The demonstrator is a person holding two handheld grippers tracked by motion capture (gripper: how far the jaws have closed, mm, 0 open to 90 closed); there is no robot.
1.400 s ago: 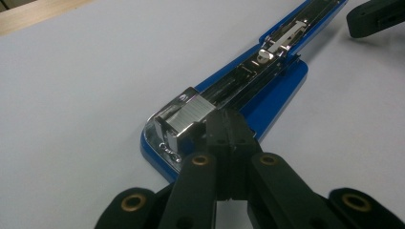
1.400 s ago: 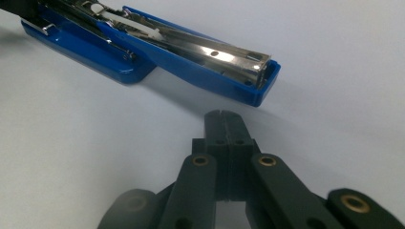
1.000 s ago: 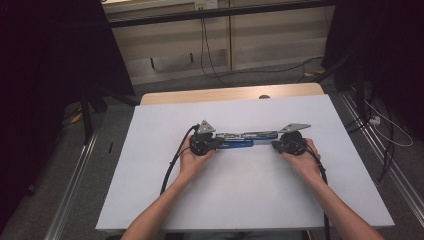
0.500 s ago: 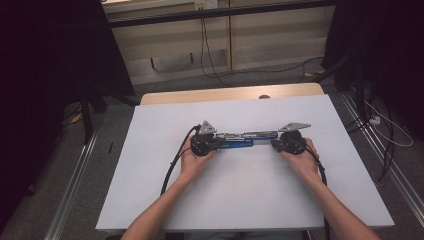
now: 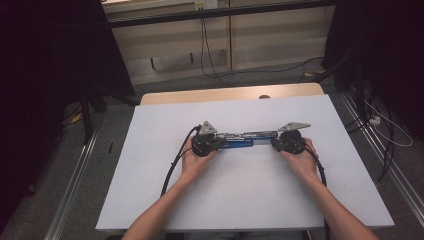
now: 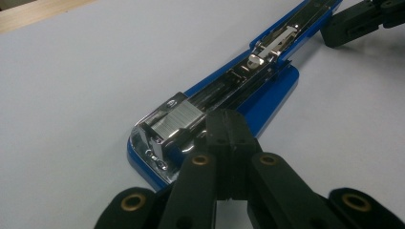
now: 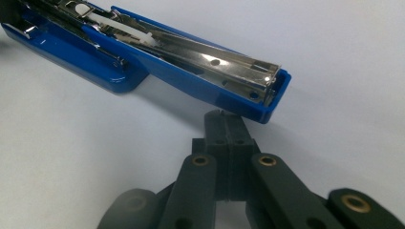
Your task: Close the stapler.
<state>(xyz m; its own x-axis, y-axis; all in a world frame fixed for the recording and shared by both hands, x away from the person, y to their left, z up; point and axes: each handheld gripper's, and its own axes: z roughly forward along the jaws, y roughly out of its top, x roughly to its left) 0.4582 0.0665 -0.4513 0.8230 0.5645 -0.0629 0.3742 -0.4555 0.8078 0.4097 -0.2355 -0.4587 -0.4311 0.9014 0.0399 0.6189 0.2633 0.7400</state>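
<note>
A blue stapler (image 5: 246,139) lies folded out flat in the middle of the white table top (image 5: 235,200), its chrome magazine (image 6: 224,88) facing up. A block of staples (image 6: 177,117) sits at the magazine's near end. My left gripper (image 5: 223,142) is shut, with its tips (image 6: 226,120) over that end beside the staples and nothing between them. My right gripper (image 5: 273,143) is also shut. Its tips (image 7: 223,120) stand just short of the end of the stapler's blue arm (image 7: 258,95), apart from it. The right gripper's jaws (image 6: 356,18) also show at the stapler's far end.
A person's hands and forearms (image 5: 200,165) come in from the bottom, with black cables (image 5: 172,170) trailing back along them. A wooden strip (image 5: 225,94) runs along the table's far edge. Metal rails (image 5: 75,185) and floor cables (image 5: 380,120) flank the table.
</note>
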